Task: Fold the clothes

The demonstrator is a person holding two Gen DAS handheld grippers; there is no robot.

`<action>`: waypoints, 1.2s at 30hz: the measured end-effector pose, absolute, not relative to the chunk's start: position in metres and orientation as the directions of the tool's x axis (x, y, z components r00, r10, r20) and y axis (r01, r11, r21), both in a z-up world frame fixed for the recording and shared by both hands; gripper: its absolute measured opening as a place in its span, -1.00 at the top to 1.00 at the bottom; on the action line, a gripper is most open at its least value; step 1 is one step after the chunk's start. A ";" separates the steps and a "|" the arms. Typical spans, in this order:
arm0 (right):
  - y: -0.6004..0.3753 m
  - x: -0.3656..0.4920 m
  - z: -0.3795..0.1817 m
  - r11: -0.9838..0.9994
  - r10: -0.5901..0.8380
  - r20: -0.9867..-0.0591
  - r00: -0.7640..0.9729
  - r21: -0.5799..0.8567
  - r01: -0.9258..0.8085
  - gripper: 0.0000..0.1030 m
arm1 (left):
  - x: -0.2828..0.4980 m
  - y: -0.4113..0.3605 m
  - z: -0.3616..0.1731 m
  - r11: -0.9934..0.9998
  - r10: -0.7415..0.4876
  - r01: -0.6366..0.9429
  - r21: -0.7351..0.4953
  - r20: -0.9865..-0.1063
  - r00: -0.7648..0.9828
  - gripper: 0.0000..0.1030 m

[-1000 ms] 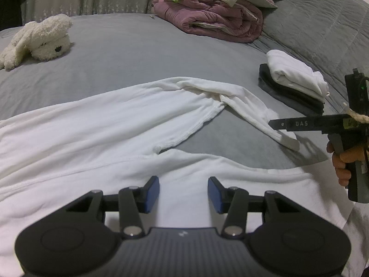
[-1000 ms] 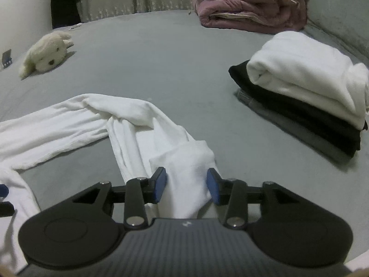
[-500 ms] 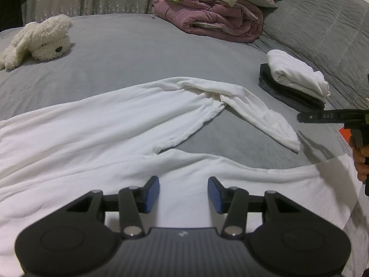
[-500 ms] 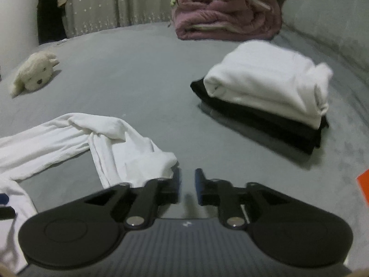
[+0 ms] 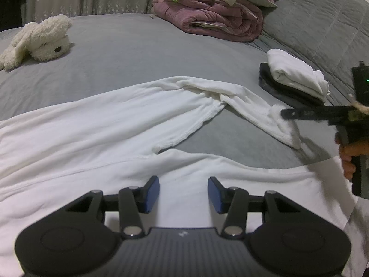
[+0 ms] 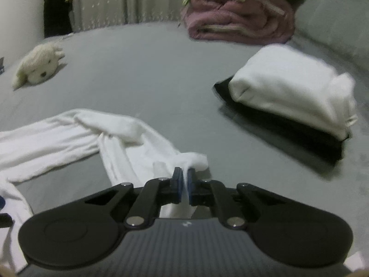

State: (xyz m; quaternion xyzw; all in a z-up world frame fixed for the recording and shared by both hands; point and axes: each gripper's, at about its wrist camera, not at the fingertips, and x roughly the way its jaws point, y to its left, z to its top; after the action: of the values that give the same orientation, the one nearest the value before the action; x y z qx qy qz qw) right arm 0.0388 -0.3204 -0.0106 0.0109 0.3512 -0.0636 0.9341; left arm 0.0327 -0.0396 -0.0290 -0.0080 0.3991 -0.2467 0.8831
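Note:
A white long-sleeved garment (image 5: 96,133) lies spread across the grey bed (image 5: 143,53). Its sleeve (image 5: 251,108) runs out to the right, with the cuff end bunched up. My right gripper (image 6: 183,180) is shut on that cuff (image 6: 193,159), white cloth pinched between its blue pads. In the left wrist view the right gripper (image 5: 286,113) reaches in from the right edge, a hand (image 5: 350,159) on its handle. My left gripper (image 5: 183,194) stands open just above the garment's body, with nothing between its fingers.
A folded stack, white garment (image 5: 297,76) on dark ones (image 5: 288,94), sits at the right. A rolled mauve blanket pile (image 5: 214,16) lies at the back. A cream plush toy (image 5: 39,41) rests far left. Grey quilted bedding (image 5: 322,23) rises at the right.
My right gripper drew back off the sleeve with its jaws nearly closed, then came forward again and shut on the cuff, lifting it slightly. The left gripper has not moved.

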 end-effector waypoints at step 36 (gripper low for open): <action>-0.372 0.053 -0.002 0.885 -0.452 -0.537 0.712 -0.370 0.284 0.94 | 0.032 -0.044 -0.028 0.876 -0.438 0.441 -0.196 -0.704 0.559 0.06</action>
State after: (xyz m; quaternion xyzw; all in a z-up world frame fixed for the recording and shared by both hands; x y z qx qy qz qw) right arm 0.0532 -0.3722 -0.0023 -0.1312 0.3217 -0.2009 0.9159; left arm 0.0318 -0.0438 -0.0285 0.0013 0.3984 -0.2489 0.8828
